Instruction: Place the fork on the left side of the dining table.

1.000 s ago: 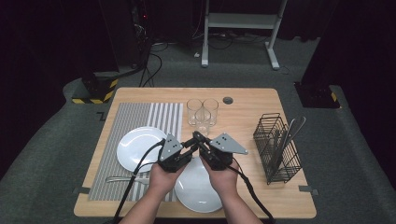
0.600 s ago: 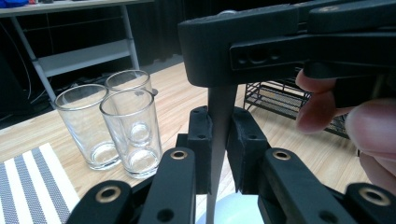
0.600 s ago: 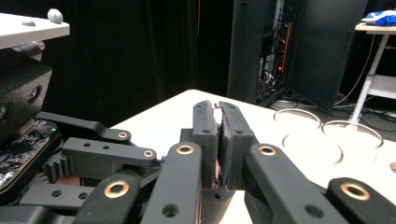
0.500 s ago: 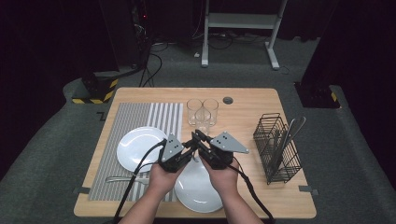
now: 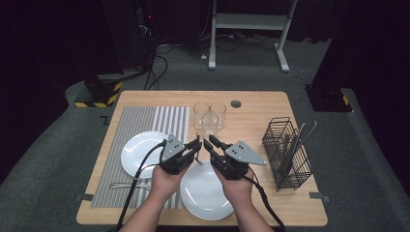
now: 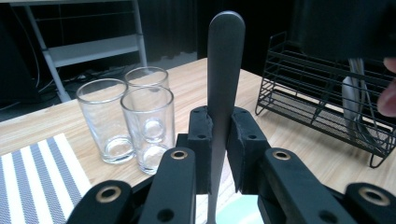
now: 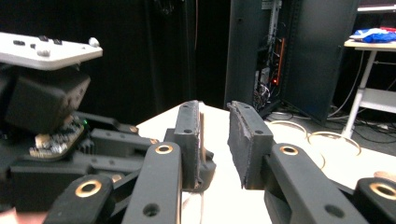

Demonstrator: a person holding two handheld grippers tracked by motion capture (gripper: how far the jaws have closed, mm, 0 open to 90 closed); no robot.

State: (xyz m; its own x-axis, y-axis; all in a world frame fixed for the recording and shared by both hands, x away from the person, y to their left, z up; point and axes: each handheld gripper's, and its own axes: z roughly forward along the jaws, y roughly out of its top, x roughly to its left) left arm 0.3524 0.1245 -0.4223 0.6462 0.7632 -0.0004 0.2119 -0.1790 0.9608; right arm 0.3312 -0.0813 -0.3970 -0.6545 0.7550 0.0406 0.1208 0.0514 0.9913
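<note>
Utensil handle (image 6: 224, 70) upright, clamped in left hand-held gripper (image 6: 220, 144), right hand-held gripper (image 7: 212, 140) just eased apart, empty

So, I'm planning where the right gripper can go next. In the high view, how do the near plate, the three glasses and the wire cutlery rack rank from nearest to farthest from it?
1. near plate: directly below the right gripper, toward the person.
2. three glasses: just ahead, toward the table's far edge.
3. wire cutlery rack: farthest, off at the right edge.

No readable text, labels, brands or numbers anywhere on table items or grippers
</note>
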